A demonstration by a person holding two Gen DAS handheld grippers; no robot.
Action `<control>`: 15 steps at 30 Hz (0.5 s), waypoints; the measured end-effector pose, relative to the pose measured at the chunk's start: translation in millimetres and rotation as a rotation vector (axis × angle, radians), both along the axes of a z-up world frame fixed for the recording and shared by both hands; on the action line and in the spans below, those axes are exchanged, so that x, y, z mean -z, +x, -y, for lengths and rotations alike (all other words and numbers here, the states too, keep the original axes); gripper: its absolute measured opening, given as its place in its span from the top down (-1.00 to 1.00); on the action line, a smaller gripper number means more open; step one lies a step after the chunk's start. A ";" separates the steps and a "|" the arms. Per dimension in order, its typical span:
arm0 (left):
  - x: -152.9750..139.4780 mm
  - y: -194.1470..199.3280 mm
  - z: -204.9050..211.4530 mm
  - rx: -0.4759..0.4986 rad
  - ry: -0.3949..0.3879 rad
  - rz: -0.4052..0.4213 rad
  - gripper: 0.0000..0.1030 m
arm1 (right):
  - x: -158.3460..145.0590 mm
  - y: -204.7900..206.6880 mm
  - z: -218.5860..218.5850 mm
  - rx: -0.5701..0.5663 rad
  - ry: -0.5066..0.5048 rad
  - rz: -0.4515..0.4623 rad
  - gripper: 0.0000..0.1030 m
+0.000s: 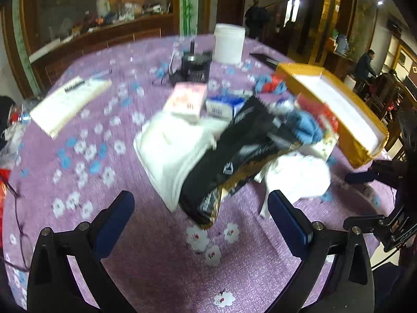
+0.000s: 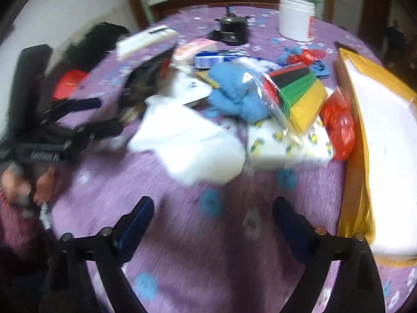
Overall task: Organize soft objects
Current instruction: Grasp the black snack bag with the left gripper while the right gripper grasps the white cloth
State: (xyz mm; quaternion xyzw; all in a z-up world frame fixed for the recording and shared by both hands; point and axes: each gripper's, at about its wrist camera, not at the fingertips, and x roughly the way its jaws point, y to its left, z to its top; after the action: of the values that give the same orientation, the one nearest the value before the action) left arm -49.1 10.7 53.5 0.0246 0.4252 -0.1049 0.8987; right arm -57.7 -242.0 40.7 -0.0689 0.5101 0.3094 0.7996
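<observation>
Hovering wide-jawed and empty, left gripper and right gripper frame crumpled white cloth mid-frame, likely for pickup.

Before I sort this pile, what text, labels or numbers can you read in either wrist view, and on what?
None can be read.
Black garment: white lettering and a logo, blurred.
Blue and white box: print, too blurred.
Black jar: label, too small.
Notepad: dark marks, unreadable.
White tub: red label edge, unreadable.
</observation>
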 end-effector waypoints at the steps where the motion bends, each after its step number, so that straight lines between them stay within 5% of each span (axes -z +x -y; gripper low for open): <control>1: -2.0 0.6 0.3 0.005 0.002 0.007 -0.99 | -1.9 -4.4 5.0 -0.010 0.021 0.007 -0.72; 5: -7.3 13.8 18.6 0.061 0.043 0.046 -0.83 | -4.5 -20.2 14.3 -0.044 0.049 0.038 -0.12; 13: -4.8 43.9 55.3 0.178 0.176 0.082 -0.73 | -10.7 -23.5 16.3 -0.067 0.104 0.056 -0.14; 14: -0.5 48.5 58.4 0.186 0.197 0.072 -0.68 | -11.9 -24.6 16.6 -0.070 0.109 0.059 -0.15; 15: 3.9 51.9 60.7 0.187 0.218 0.059 -0.36 | -13.0 -26.6 19.5 -0.073 0.115 0.060 -0.15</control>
State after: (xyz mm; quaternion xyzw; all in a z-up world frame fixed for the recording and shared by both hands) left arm 2.9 -50.0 49.7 0.1645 0.4033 -0.1407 0.8891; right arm -84.3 -261.5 53.7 -0.0508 0.4644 0.3650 0.8053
